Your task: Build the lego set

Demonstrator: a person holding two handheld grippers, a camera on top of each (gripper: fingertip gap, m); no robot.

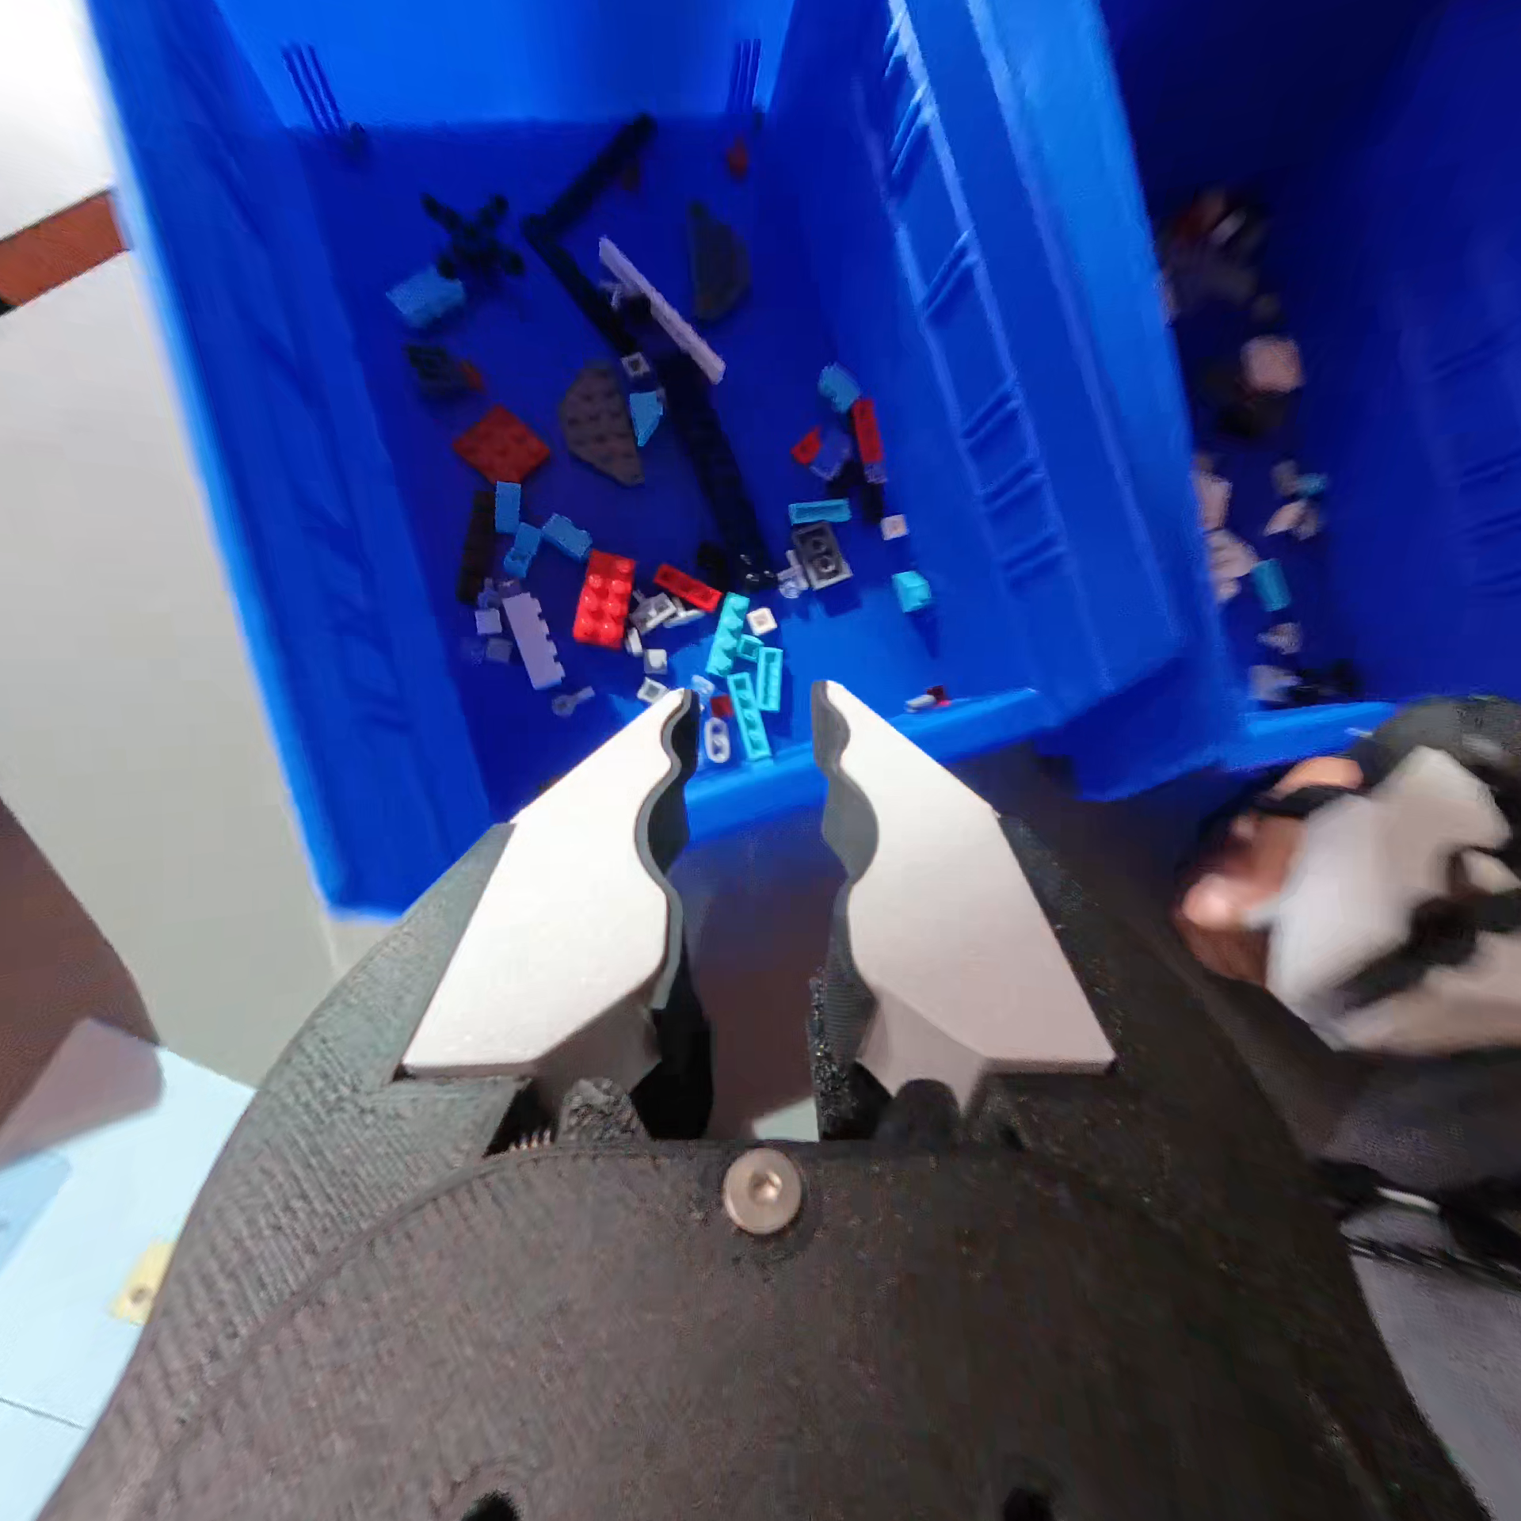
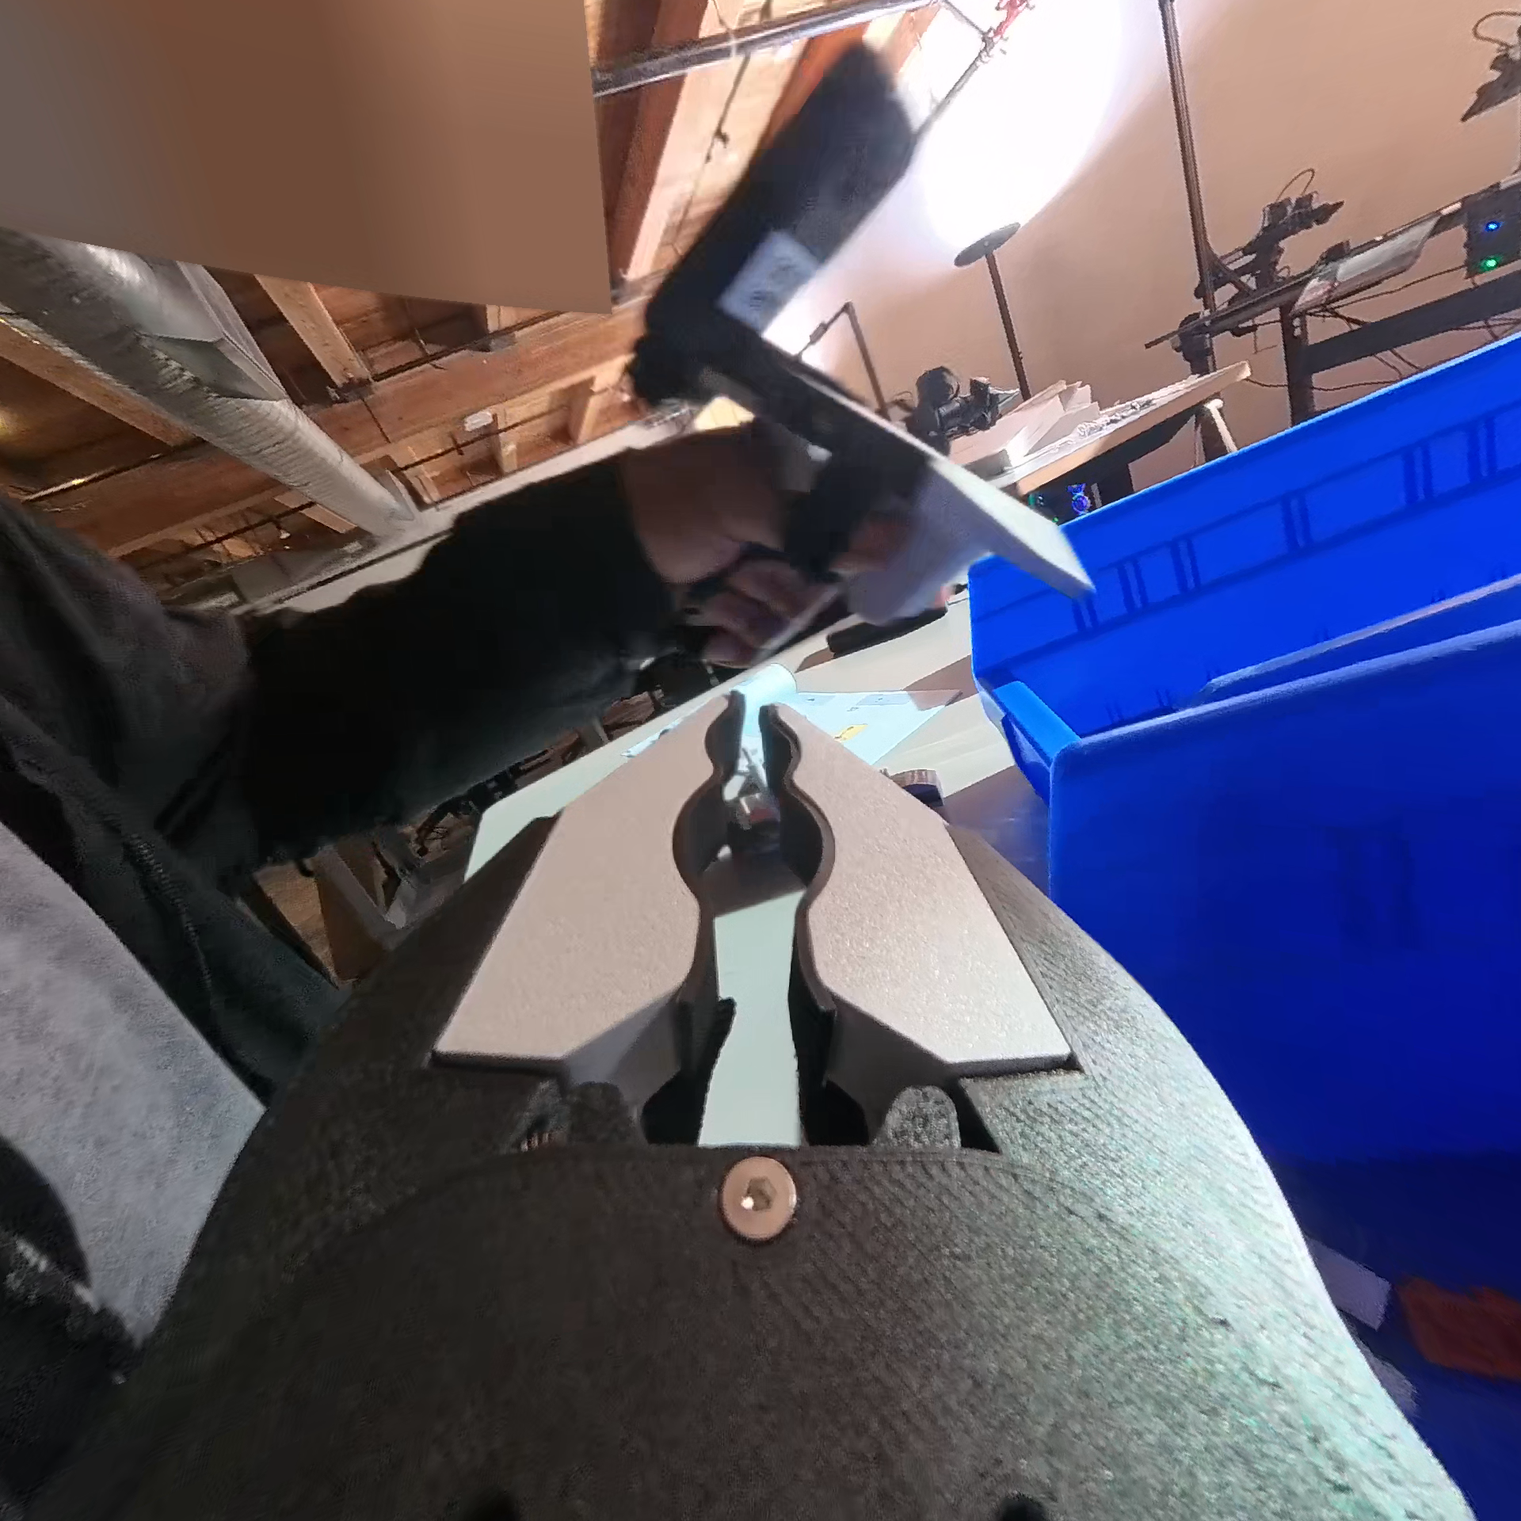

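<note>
My left gripper (image 1: 755,700) is open and empty, its tips over the near rim of a blue bin (image 1: 864,761). The bin holds several loose lego pieces: a red 2x4 brick (image 1: 607,598), teal plates (image 1: 753,675), a red plate (image 1: 500,444), a dark grey wedge plate (image 1: 599,420) and long black beams (image 1: 716,469). My right gripper (image 2: 749,708) is nearly closed on a small grey piece (image 2: 753,811), held low beside the bins. It also shows blurred in the left wrist view (image 1: 1399,872). The left gripper (image 2: 1012,535) shows blurred in the right wrist view, pointing into the far bin.
A second blue bin (image 1: 1317,395) with more pieces stands right of the first. In the right wrist view both bins (image 2: 1317,864) are close on the right. A light blue instruction sheet (image 1: 74,1218) lies on the grey table. A person's dark sleeve (image 2: 411,700) is at left. About 15 cm separates my left fingertips from my right.
</note>
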